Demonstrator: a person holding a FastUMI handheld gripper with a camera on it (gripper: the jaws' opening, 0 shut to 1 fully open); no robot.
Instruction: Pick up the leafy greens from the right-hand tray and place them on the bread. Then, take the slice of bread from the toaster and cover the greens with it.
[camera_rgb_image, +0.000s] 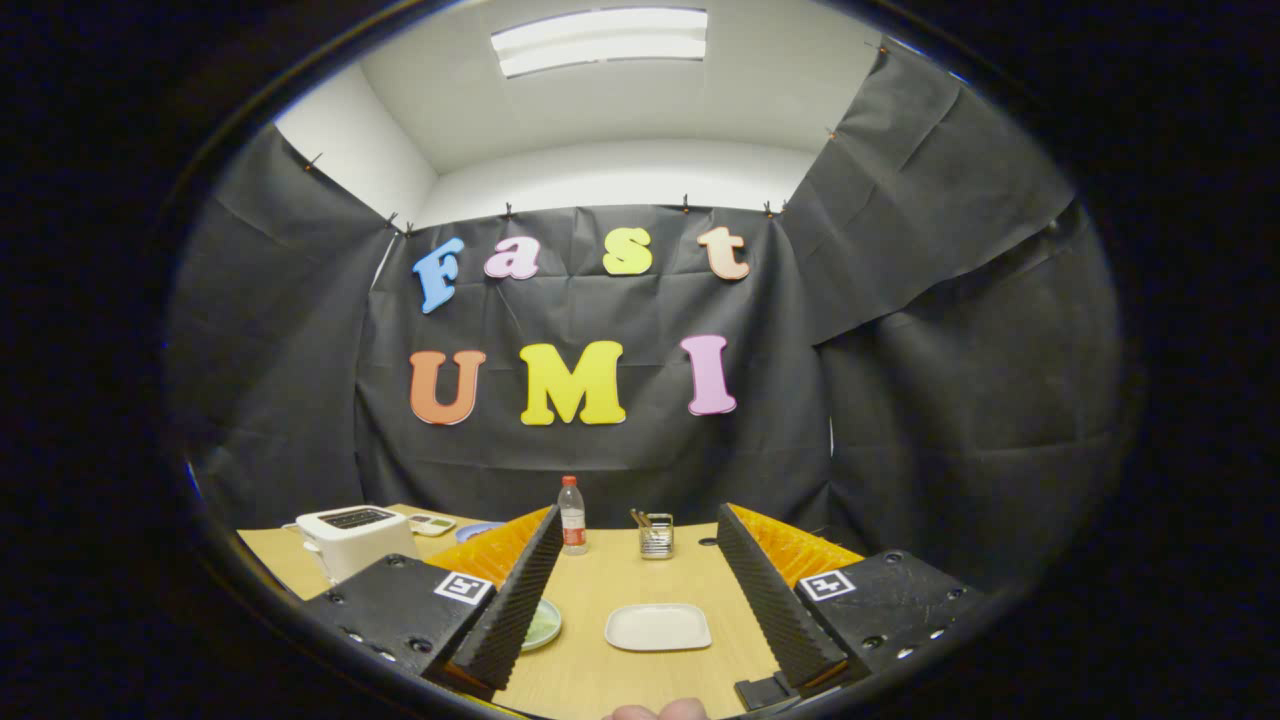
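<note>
In the gripper view, the hand-held gripper (640, 600) is held above a wooden table (640, 680), and its two fingers (520, 590) are spread wide apart with nothing clamped between them. Between the fingers, on the table, a white rectangular plate (658, 627) is seen, and no food can be made out on it. Partly hidden behind the left finger, a round plate (545, 624) with something pale green on it is seen; whether these are the leafy greens cannot be told. A white toaster (352, 538) is placed on the table beyond the left finger, and whether bread sits in its slots cannot be told. Just behind the toaster a small pale device (432, 524) and the rim of a blue dish (478, 529) are seen. Farther ahead, between the fingertips, a clear bottle (572, 515) with a red cap and label is set upright, and beside it stands a small metal holder (656, 536) with utensils in it. Fingertips of a person (655, 712) are seen at the near table edge.
</note>
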